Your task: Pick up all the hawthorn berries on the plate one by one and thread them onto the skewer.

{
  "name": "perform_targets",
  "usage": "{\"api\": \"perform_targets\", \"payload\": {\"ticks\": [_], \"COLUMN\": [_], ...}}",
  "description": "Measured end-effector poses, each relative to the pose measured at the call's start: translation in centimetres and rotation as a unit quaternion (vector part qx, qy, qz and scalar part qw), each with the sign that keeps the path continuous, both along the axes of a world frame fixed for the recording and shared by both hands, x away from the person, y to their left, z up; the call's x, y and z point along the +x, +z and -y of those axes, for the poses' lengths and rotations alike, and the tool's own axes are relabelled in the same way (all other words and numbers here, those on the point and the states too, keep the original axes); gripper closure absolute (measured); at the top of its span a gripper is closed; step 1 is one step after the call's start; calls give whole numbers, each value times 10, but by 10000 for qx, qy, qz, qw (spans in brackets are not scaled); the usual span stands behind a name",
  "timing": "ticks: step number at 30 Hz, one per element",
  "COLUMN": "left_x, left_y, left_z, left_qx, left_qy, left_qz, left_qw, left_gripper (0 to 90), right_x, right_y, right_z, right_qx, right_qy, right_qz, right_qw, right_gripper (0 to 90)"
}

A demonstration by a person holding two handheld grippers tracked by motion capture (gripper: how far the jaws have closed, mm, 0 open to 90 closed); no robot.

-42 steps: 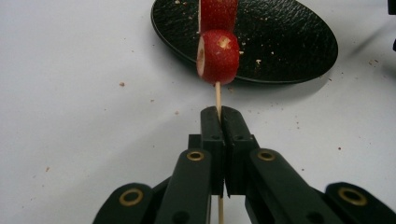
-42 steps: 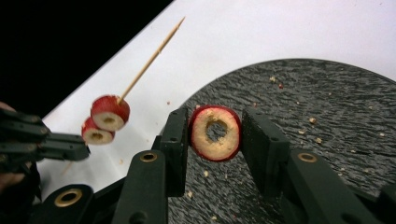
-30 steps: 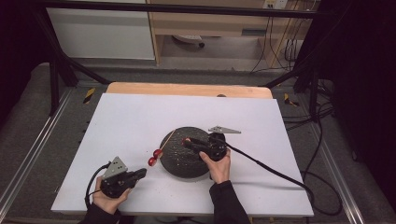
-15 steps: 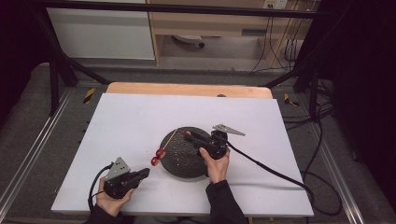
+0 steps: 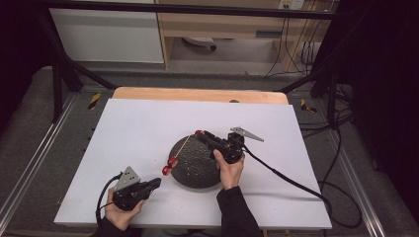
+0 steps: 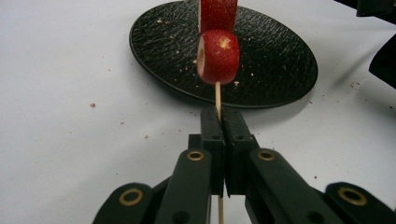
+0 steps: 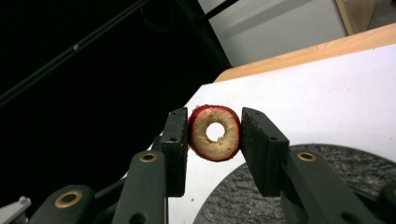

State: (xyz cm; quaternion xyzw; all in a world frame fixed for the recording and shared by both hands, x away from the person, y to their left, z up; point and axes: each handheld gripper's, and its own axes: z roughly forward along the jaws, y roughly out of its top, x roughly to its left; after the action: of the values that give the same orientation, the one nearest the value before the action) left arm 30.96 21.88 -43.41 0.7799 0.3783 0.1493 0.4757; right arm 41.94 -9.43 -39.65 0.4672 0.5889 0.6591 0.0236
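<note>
My left gripper (image 5: pixel 157 183) rests low at the near left of the table, and in the left gripper view its jaws (image 6: pixel 225 122) are shut on a thin wooden skewer (image 6: pixel 217 95). Red fruit pieces (image 6: pixel 218 56) are threaded on the skewer, which slants up over the near edge of a black textured plate (image 5: pixel 197 168). From the high view the skewered pieces (image 5: pixel 171 163) hang at the plate's left rim. My right gripper (image 5: pixel 201 134), held over the plate's far side, is shut on a red-skinned fruit ring (image 7: pixel 203 140) with tan flesh and a round hole.
The plate (image 6: pixel 280 70) lies on a white board (image 5: pixel 148 128) with a wooden strip along its far edge. Crumbs dot the board near the plate. A black cable (image 5: pixel 286 177) trails right from my right gripper. Metal frame rails run along both sides.
The right gripper's tip with the fruit ring has shifted a little toward the plate's far edge. The skewer now slants slightly further over the plate. The left hand has stayed put.
</note>
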Motion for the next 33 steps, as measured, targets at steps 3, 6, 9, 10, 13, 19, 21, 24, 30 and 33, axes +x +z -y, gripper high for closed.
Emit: {"api": "perform_targets", "payload": {"ticks": [3,6,9,10,13,19,21,24,30,33], "left_x": [0,-1,-1,-1,-1,-2,-2,-2,-3,-3], "left_y": [0,0,1,1,1,0,0,0,0,-1], "left_z": [1,1,2,3,5,8,8,10,14,16], "left_qx": [-23,-40,-53,-63,-68,-107,-118,-116,-141,-145], "left_qy": [3,-1,-10,-9,-26,-36,-41,-54,-85,-95], "left_qz": [2,17,21,23,27,30,21,17,3,-1], "left_qw": [10000,10000,10000,10000,10000,9999,9999,9999,9999,9998], "left_gripper": [882,882,882,882,882,882,882,882,882,882], "right_x": [2,4,6,6,8,10,10,10,9,9], "right_y": [2,3,3,3,3,0,-1,-2,-3,-5], "right_z": [1,2,2,2,1,-1,-2,-4,-8,-9], "right_qx": [62,151,233,260,351,514,574,611,675,684], "right_qy": [-61,-127,-162,-169,-220,-317,-327,-331,-352,-344], "right_qz": [3,-3,0,-14,-13,-12,-13,-33,27,30], "right_qw": [10000,9998,9996,9995,9991,9982,9978,9976,9971,9971], "right_gripper": [633,633,633,633,634,634,634,634,634,634]}}
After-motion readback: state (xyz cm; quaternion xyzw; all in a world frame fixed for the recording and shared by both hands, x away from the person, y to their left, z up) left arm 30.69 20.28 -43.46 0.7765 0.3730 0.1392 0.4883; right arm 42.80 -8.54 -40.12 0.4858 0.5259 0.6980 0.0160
